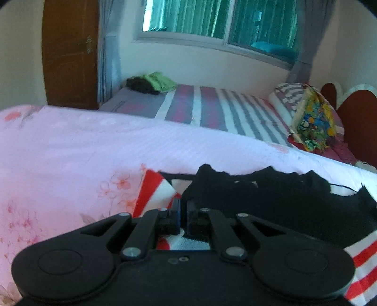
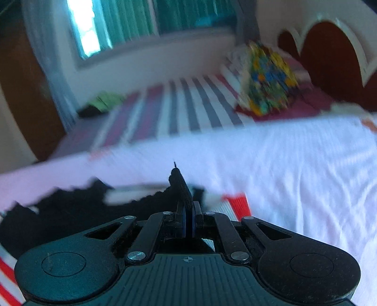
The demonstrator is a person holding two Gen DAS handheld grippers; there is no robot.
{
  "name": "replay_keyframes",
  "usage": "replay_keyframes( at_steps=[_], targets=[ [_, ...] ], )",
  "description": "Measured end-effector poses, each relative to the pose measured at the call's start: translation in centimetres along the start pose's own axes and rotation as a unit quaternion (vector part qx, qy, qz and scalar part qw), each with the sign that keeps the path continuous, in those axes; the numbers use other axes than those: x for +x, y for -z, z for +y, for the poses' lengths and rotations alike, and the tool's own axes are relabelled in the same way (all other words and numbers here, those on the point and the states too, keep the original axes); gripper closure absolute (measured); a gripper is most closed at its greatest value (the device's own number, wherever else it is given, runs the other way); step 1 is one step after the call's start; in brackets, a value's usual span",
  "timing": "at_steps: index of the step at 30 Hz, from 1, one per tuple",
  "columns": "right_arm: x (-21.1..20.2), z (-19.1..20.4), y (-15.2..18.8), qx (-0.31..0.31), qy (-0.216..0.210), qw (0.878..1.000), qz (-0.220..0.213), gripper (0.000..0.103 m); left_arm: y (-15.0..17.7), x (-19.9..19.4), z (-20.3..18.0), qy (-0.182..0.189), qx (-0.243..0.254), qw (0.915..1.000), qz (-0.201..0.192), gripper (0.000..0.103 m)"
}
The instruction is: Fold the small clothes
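Note:
A small black garment lies over a red-and-white striped cloth on the pink floral bed cover. My left gripper is shut at the garment's left edge, pinching its black fabric. My right gripper is shut on the garment's right corner, and a black flap of the garment stands up between the pads. The garment stretches away to the left in the right wrist view, over the striped cloth. That view is blurred.
A second bed with a striped sheet lies beyond, with green and black clothes at its far corner and a colourful pillow by a dark red headboard. A window and a wooden door stand behind.

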State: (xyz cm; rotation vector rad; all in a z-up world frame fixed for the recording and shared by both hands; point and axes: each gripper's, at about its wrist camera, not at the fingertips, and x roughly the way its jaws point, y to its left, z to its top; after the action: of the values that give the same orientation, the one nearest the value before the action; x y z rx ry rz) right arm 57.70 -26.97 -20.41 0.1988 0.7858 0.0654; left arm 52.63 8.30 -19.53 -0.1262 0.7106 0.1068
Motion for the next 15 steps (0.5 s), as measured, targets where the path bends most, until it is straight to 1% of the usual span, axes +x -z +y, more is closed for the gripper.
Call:
replay_keyframes(
  at_steps=[3,5,7,9,10,13,15],
  targets=[
    [-0.2,0.4,0.0,-0.014,0.006,1.0,-0.001,0.099,0.1,-0.2,-0.8,-0.017,0.024,0.9996,-0.003,0.098],
    [-1.4,0.4,0.0,-0.014,-0.01,1.0,0.003,0.099,0.0,-1.4,-1.5,-0.019,0.046,0.9987,-0.011,0.085],
    [-3.2,0.7,0.1,-0.018,-0.018,1.0,-0.007,0.099,0.0,-2.9,-1.5,-0.014,0.048,0.9986,-0.017,0.081],
    [-4.9,1.0,0.6,-0.025,-0.023,0.999,-0.016,0.099,0.0,-4.6,-1.3,0.0,0.039,0.999,-0.024,0.067],
    [-5.6,1.1,0.8,-0.023,-0.031,0.999,-0.015,0.099,0.1,-5.4,-1.4,0.011,0.037,0.9989,-0.025,0.058],
    [-7.2,2.3,1.9,-0.028,-0.054,0.998,-0.012,0.099,0.4,-7.8,-2.8,0.038,0.056,0.9972,-0.031,0.057],
    [-7.8,3.6,3.1,-0.037,-0.073,0.997,-0.002,0.099,1.0,-8.7,-4.3,0.062,0.071,0.9953,-0.025,0.057]
  ],
)
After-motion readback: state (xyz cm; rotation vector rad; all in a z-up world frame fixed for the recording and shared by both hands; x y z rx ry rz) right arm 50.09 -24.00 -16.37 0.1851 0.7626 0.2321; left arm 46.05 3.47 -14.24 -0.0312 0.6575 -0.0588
